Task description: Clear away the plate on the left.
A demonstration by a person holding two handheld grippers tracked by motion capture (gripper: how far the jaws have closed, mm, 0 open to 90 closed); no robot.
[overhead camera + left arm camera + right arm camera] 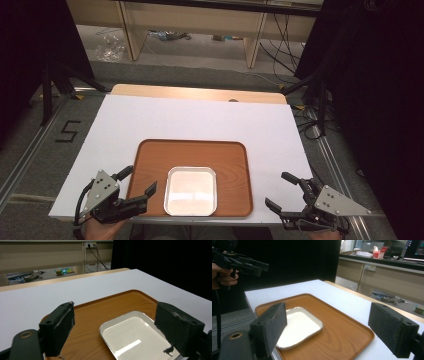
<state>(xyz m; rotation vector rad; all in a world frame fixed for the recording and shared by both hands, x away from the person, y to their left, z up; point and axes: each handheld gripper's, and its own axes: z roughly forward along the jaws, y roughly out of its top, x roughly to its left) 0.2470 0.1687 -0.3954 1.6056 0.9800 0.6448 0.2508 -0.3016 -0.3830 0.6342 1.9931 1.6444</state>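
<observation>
My left gripper (138,181) hangs spread and holding nothing over the tray's (235,165) near left corner. The metal dish (191,191) sits at the tray's near edge, its near rim cut off in the left gripper view. My right gripper (282,189), also spread, hovers off the table's (150,120) near right corner.
</observation>
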